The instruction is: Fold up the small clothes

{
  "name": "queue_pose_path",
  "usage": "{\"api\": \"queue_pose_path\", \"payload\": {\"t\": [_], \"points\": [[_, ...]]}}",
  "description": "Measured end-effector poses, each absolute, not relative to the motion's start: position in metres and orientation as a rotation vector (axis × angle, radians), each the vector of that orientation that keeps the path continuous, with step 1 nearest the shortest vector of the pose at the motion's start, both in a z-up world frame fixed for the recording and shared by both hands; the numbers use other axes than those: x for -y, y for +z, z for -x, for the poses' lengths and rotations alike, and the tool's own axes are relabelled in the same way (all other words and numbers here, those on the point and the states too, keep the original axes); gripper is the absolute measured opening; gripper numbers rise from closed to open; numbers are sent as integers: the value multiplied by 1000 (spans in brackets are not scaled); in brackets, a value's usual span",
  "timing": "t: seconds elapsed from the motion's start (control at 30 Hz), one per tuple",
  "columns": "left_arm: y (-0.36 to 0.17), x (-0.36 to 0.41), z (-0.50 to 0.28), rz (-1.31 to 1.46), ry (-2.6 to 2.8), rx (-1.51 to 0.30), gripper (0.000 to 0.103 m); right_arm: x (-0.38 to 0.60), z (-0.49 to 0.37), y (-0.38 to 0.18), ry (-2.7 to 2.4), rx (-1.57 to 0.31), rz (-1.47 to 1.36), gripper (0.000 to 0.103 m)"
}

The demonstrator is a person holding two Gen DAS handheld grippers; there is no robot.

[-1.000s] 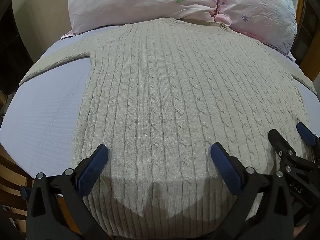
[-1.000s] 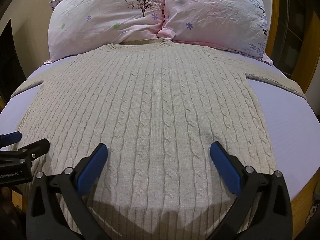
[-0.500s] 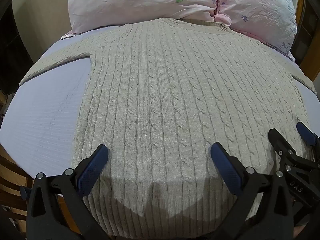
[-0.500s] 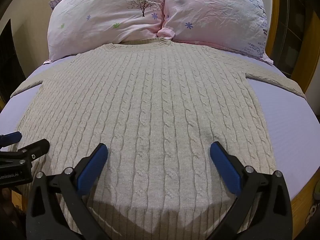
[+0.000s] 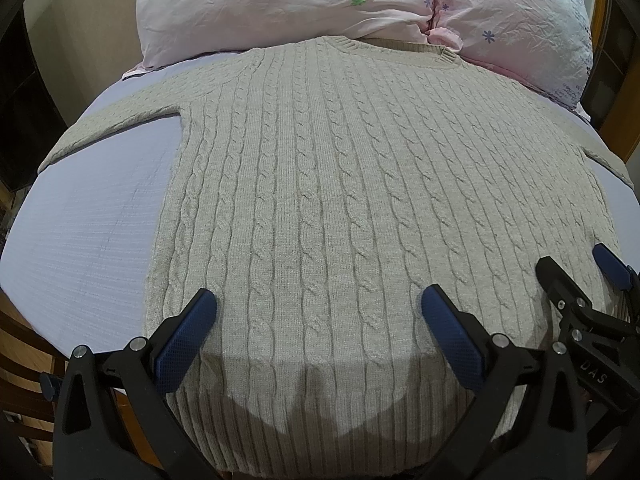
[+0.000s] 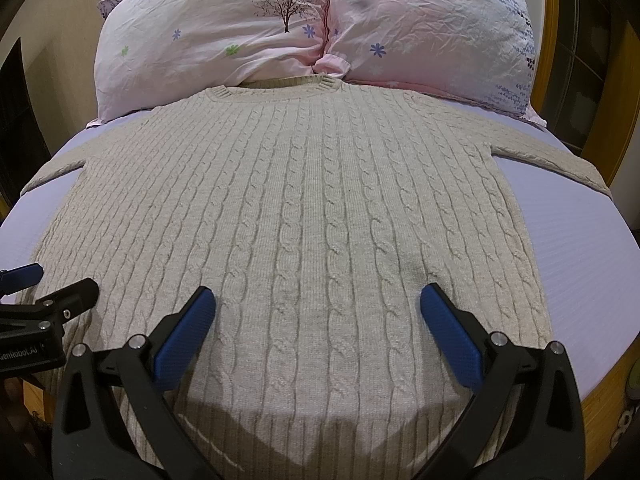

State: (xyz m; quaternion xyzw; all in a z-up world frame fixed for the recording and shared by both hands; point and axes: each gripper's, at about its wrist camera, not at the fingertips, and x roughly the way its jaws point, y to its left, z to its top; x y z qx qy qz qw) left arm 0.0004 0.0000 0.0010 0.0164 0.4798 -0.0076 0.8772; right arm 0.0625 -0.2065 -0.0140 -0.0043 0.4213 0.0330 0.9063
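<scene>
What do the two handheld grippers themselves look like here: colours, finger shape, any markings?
Both look alike. The left gripper and right gripper have black angular frames with silver rivets and two splayed fingers faced with textured blue pads. Seen from the other camera, the right one carries white letters "DAS", the left one "GenRobot.AI". No cables, sleeves or hands are visible.

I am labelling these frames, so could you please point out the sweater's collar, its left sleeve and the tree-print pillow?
sweater collar (image 6: 280,82): right wrist view, ribbed neckline band.
left sleeve (image 5: 120,120): left wrist view, middle of the outstretched sleeve.
tree-print pillow (image 6: 224,28): right wrist view, bare pink fabric beside the tree.
</scene>
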Motion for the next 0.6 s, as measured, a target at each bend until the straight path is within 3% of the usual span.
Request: {"api": "queue_pose_path", "payload": {"t": [0.43, 0.6], "points": [[3, 0, 7, -42, -24, -942, 102, 204, -55, 1, 177, -810, 42, 101], [3, 0, 15, -60, -55, -871, 102, 273, -59, 47, 215, -773, -177, 101]]}}
